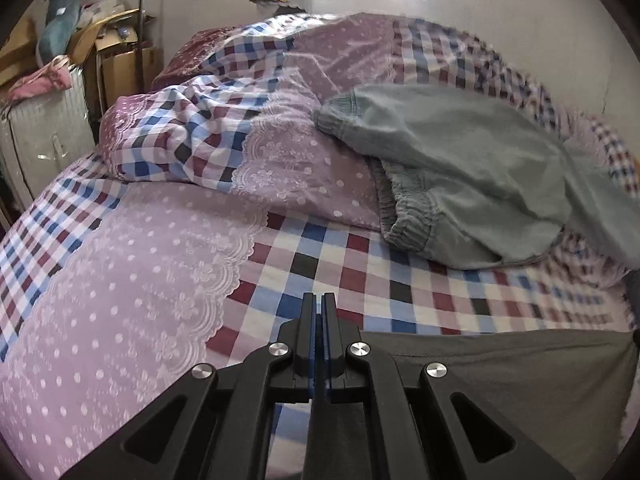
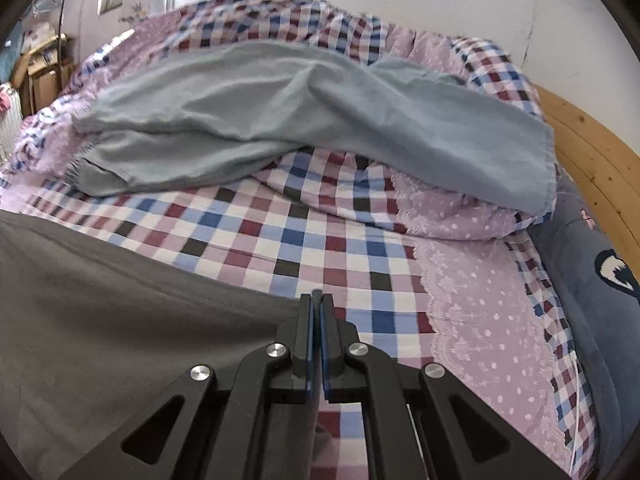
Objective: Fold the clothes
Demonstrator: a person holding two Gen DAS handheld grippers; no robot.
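A dark grey garment (image 1: 520,376) lies flat on the bed at the near edge; it also shows in the right wrist view (image 2: 100,312). My left gripper (image 1: 319,300) is shut on the grey garment's left edge, which runs between the pads. My right gripper (image 2: 316,300) is shut on its right edge. A pale blue-grey pair of trousers (image 1: 472,168) with an elastic waistband lies spread over the rumpled quilt farther back; it also shows in the right wrist view (image 2: 304,112).
The bed is covered by a checked and lilac dotted sheet (image 1: 140,280) with a bunched quilt (image 1: 240,128) behind. A white radiator and cardboard boxes (image 1: 44,128) stand left. A wooden headboard (image 2: 592,148) and dark blue pillow (image 2: 600,288) are at right.
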